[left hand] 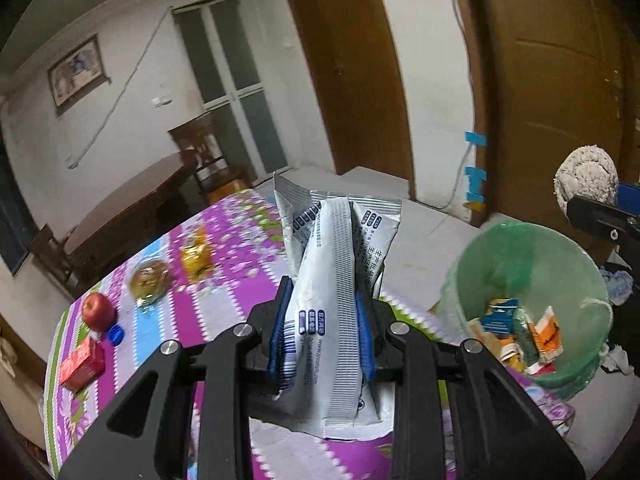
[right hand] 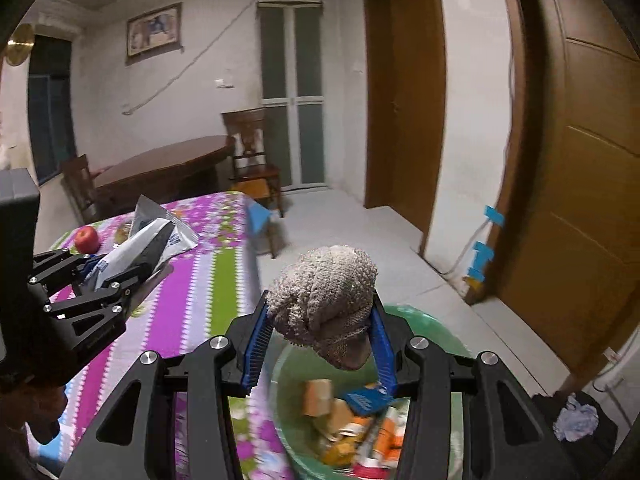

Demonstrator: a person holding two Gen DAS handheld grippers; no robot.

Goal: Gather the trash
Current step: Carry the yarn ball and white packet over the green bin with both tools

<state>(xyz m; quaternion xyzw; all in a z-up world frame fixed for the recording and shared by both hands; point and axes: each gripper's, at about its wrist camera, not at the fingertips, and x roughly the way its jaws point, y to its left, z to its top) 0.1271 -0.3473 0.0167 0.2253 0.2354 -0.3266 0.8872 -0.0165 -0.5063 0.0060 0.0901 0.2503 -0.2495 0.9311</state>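
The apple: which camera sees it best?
The left wrist view: the apple sits whole and unblocked on the table, beside a blue cap. In the right wrist view the apple is smaller, farther off, behind the left gripper.

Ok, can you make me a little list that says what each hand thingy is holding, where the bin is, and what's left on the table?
left gripper: shut on a silver-grey snack wrapper, above the table
right gripper: shut on a bunched grey rag, over the bin
green bin: beside the table, already holds wrappers
floral tablecloth: red apple, blue bottle cap, red carton, clear wrapped snack, yellow wrapper
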